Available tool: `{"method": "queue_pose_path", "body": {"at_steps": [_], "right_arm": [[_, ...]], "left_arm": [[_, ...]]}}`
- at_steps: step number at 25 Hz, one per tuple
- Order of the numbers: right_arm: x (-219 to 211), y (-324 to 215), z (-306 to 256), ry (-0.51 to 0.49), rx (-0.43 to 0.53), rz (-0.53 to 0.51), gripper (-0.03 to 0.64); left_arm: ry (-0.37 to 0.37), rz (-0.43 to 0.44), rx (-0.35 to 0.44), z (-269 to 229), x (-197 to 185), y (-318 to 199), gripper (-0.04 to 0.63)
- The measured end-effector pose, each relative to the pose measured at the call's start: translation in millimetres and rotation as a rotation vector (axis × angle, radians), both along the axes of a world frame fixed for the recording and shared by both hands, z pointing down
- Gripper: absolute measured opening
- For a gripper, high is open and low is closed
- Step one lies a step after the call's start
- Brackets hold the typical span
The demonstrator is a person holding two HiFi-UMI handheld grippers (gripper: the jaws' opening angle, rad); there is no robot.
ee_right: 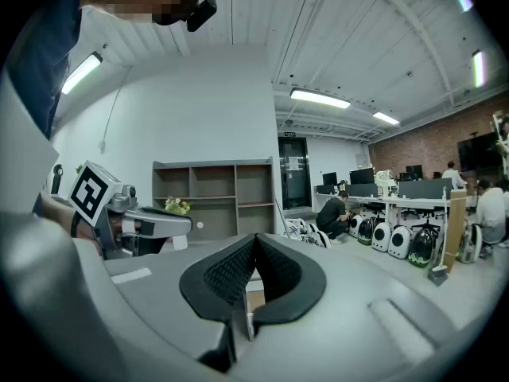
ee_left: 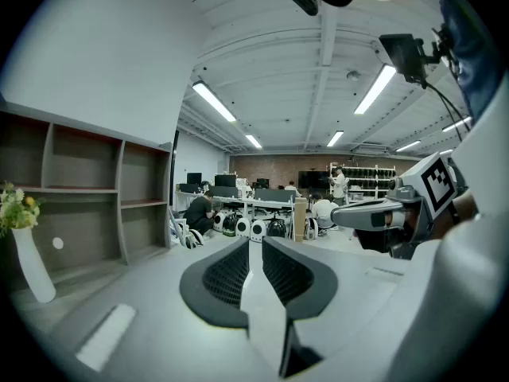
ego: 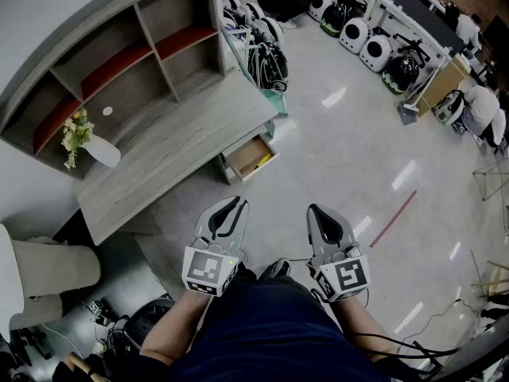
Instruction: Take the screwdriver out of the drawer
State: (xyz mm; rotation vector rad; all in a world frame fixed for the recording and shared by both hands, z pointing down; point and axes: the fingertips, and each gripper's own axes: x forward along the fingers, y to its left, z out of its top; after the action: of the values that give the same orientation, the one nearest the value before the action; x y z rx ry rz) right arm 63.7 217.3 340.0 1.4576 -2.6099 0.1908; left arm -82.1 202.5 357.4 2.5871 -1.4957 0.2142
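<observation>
A yellow screwdriver (ego: pixel 263 162) lies inside the open drawer (ego: pixel 243 152).

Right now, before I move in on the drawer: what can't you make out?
1. Head view: the small yellow item in the open wooden drawer is too small to confirm as a screwdriver.
2. Head view: the drawer's rear is hidden under the grey wood-grain desk.
3. The left gripper and right gripper block the drawer's inside in their own views.
</observation>
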Motion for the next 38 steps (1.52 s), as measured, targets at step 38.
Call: {"method": "queue_pose_path", "body": {"at_steps": [38], "right_arm": [[-15.3,-171.0,48.2,-0.088,-0.146,0.037,0.006]], "left_arm": [[-0.074,0.000,-0.143,50.9,-33.9,-155.4,0.054]]}}
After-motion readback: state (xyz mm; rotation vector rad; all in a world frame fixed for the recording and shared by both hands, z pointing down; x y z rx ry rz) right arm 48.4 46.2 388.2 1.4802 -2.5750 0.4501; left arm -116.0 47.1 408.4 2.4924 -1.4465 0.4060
